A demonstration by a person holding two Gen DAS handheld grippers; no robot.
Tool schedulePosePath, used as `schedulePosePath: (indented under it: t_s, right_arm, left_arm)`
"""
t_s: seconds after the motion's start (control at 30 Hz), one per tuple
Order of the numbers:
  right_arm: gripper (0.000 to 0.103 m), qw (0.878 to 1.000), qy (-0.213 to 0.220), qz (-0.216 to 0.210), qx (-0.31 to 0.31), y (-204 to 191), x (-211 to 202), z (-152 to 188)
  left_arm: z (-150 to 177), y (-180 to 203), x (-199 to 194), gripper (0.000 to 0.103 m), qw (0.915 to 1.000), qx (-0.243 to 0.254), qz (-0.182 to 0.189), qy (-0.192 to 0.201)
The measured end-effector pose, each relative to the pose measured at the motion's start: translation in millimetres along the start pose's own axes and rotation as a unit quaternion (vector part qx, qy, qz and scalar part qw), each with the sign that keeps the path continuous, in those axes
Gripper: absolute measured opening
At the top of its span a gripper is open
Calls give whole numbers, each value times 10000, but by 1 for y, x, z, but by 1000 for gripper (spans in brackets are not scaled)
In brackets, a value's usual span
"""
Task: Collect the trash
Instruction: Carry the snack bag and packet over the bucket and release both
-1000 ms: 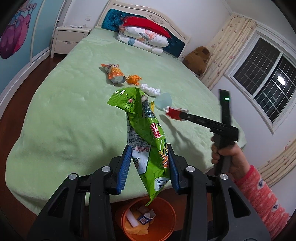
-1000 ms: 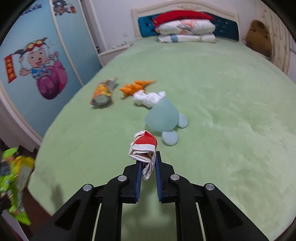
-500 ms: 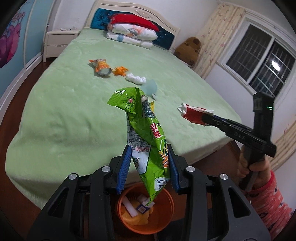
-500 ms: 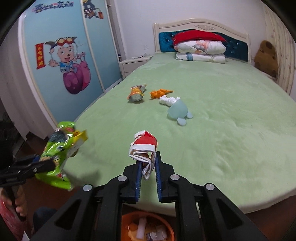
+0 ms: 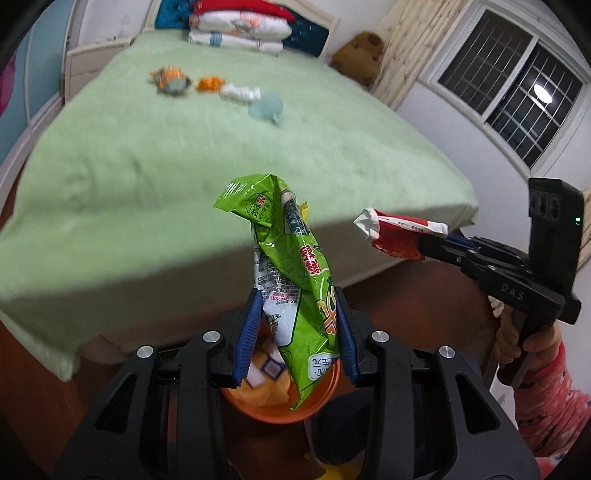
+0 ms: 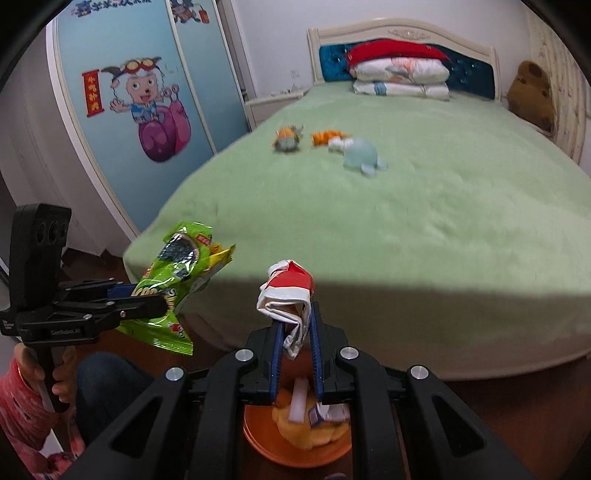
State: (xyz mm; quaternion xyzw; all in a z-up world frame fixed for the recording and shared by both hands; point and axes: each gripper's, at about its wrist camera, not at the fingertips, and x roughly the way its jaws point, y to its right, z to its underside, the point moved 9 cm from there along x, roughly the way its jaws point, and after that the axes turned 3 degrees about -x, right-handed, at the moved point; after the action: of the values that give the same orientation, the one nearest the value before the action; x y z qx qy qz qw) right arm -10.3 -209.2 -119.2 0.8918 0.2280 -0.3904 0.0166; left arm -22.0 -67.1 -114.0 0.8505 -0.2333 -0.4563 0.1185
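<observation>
A: Our left tongs [image 5: 295,328] squeeze the green snack bag [image 5: 291,273]; our right tongs [image 6: 295,347] pinch the red and white wrapper [image 6: 286,295].

B: The orange bin [image 6: 258,435] sits at six o'clock, under both. We should hold each piece right over it, then let go.

We see a bedroom with a wide bed [image 6: 424,221] under a green blanket [image 5: 184,155]. At its far end stand a cream headboard [image 6: 402,33] with a blue panel and stacked pillows [image 6: 400,72]. Left, a blue wardrobe door [image 6: 140,103] bears a cartoon. Right, a barred window [image 5: 513,85], a patterned curtain [image 5: 406,48], and a brown plush toy [image 6: 532,92]. The floor [image 5: 33,387] is dark wood.
</observation>
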Motion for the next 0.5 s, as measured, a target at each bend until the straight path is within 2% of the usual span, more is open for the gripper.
schedulePosePath:
  t_s: [0.23, 0.37, 0.5]
  right_arm:
    - [13, 9982, -570, 49, 172, 0, 25, 56]
    - [13, 9945, -966, 64, 390, 2, 47, 90]
    - [13, 9892, -1340, 147, 569, 10, 70, 119]
  left_arm:
    - [48, -8, 52, 37, 9968, -158, -133, -776]
    - [78, -13, 87, 37, 9902, -329, -158, -1350]
    - [96, -21, 114, 37, 9840, -422, -217, -1720]
